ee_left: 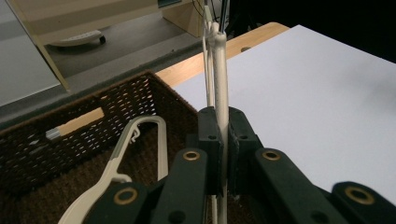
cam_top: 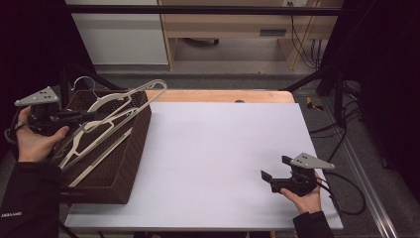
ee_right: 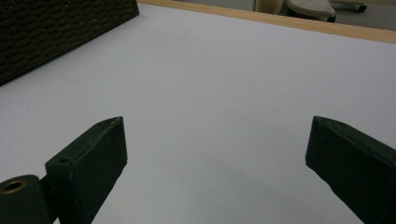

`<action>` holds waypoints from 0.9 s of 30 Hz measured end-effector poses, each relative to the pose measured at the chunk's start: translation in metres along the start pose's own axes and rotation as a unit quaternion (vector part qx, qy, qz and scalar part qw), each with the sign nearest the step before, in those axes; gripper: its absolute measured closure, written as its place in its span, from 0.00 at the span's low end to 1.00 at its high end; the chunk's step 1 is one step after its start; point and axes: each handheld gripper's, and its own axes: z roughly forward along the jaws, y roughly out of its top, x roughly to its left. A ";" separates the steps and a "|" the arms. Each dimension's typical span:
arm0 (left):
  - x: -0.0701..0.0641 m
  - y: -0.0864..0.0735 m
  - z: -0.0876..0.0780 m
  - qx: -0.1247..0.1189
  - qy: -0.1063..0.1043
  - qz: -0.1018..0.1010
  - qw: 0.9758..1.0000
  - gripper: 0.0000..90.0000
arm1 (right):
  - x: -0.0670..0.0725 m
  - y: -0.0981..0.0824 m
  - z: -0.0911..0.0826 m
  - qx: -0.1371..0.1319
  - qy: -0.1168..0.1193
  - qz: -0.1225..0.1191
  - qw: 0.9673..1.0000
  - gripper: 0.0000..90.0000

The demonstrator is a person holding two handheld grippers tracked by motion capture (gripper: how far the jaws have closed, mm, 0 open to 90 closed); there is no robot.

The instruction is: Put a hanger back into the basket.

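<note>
- The left tool [ee_left: 223, 135] has its jaws pressed on the thin bar of a cream hanger [cam_top: 119, 106], which runs straight ahead of the jaws; the bar's lower end is hidden behind them
- The high view shows that hanger lifted at a slant over the brown wicker basket [cam_top: 124, 163], just right of the left tool [cam_top: 74, 116]
- More hangers [ee_left: 140, 154] lie in the basket below and left of the jaws, overlapping, so a count is hard
- The right tool [ee_right: 215, 154] stands spread wide over bare white sheet; in the high view it [cam_top: 275, 171] rests low, well apart from the basket
- The bench [cam_top: 223, 163] has a wooden far edge, with a dim grey floor and pale cabinets beyond
</note>
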 end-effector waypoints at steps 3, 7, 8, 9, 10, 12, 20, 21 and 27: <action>0.008 -0.006 -0.005 0.002 0.011 -0.007 1.000 0.96 | 0.000 0.000 0.000 0.001 0.002 0.000 1.000 0.07; 0.016 -0.014 -0.008 0.007 0.020 -0.017 1.000 0.96 | 0.000 0.000 0.000 0.001 0.002 -0.001 1.000 0.07; 0.018 -0.016 -0.008 0.009 0.022 -0.019 1.000 0.96 | 0.000 0.000 0.000 0.002 0.001 0.001 1.000 0.07; 0.020 -0.019 -0.008 0.011 0.024 -0.021 0.999 0.96 | 0.000 0.000 0.000 0.002 0.001 0.001 1.000 0.07; 0.022 -0.021 -0.007 0.011 0.027 -0.025 0.999 0.96 | 0.000 0.000 0.000 0.002 0.000 -0.001 1.000 0.07; 0.026 -0.025 -0.008 0.011 0.030 -0.030 0.999 0.96 | 0.000 0.000 0.000 0.003 0.000 -0.002 1.000 0.07; 0.037 -0.035 -0.016 0.018 0.043 -0.041 0.998 0.96 | 0.000 -0.001 0.001 0.004 0.001 -0.001 1.000 0.07; 0.039 -0.036 -0.018 0.020 0.046 -0.042 0.998 0.96 | -0.001 -0.001 0.001 0.005 0.000 -0.003 1.000 0.07; 0.044 -0.049 -0.016 0.039 0.049 -0.056 0.997 0.96 | -0.001 -0.001 0.001 0.005 -0.001 -0.003 1.000 0.07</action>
